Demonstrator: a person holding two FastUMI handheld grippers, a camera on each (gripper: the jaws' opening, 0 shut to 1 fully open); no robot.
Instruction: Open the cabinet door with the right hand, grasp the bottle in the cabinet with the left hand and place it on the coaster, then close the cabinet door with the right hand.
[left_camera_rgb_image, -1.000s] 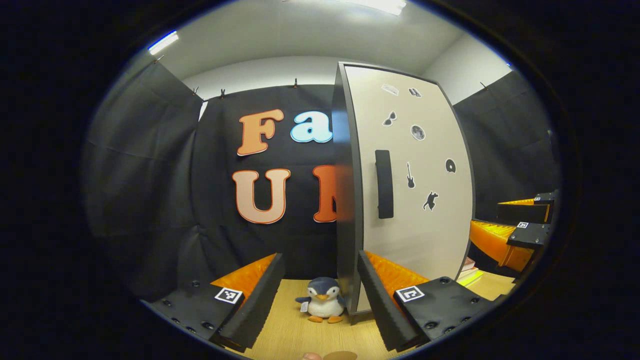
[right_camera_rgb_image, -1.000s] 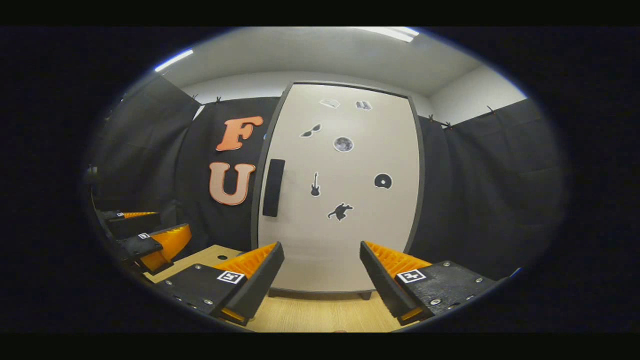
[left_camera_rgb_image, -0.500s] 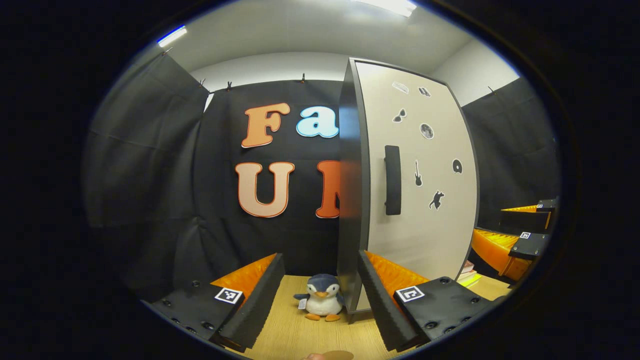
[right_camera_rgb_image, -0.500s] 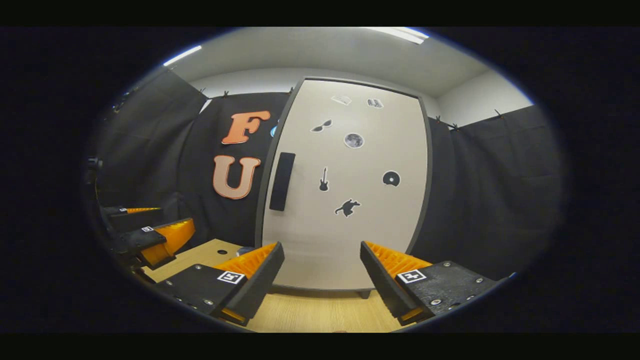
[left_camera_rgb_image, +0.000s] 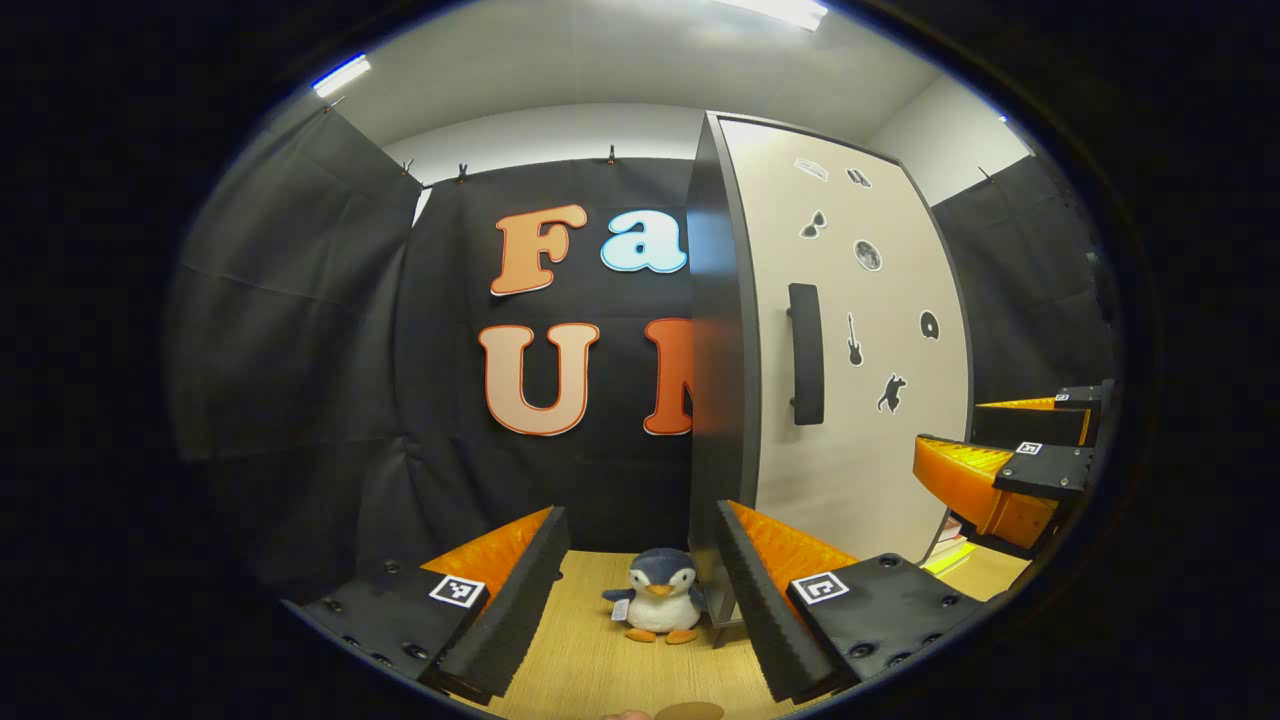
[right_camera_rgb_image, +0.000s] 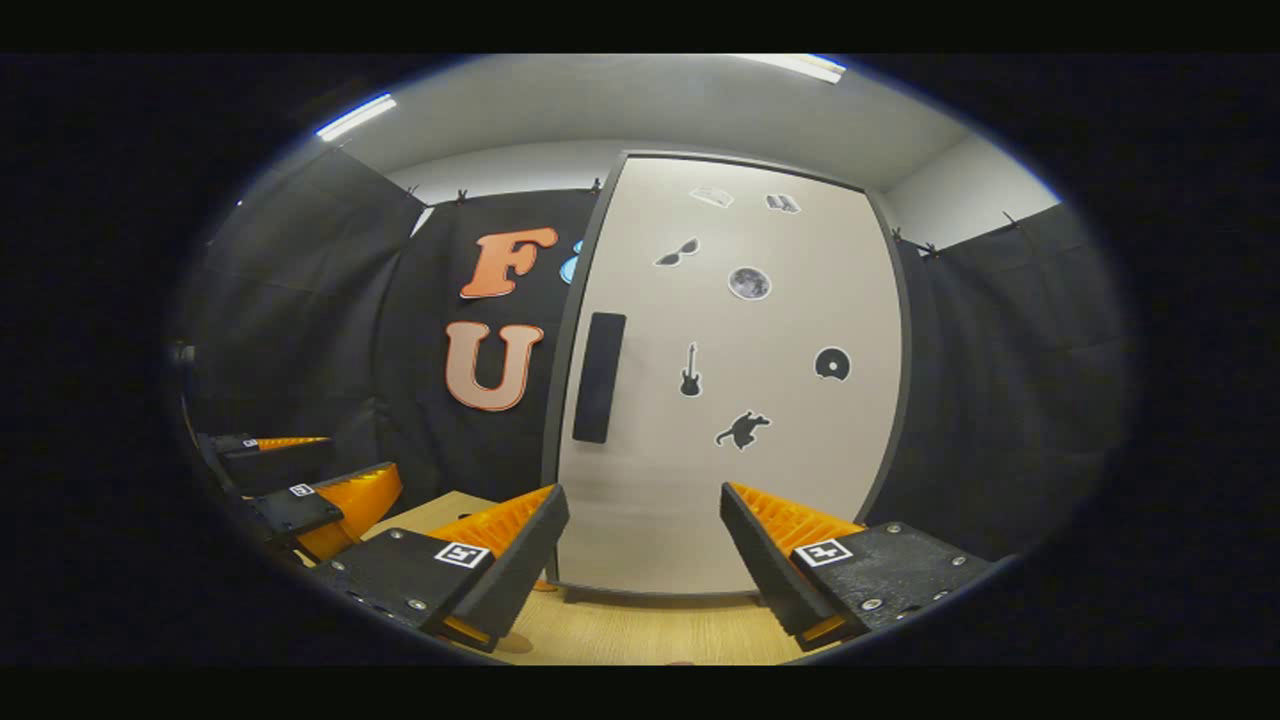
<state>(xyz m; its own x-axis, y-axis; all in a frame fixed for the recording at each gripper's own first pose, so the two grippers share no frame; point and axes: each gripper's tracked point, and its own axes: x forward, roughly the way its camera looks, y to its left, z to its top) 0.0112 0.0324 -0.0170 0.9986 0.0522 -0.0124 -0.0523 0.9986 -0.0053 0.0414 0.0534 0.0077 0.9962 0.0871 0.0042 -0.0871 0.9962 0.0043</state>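
My right tool hangs spread wide and empty before the tall cabinet's smooth off-white door, shut flush, its flat black bar handle up and left of my fingers. My left tool, equally wide and empty, faces the cabinet's dark side edge above the pale wood-grain tabletop, where a soft plush penguin sits against the cabinet's foot.

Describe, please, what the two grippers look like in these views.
Both look alike. The left gripper and right gripper each have two wedge-shaped fingers with ribbed, saw-toothed inner faces, mounted on dark blocks. The blocks are fixed with round screws, and each carries a small square black-and-white marker on top.
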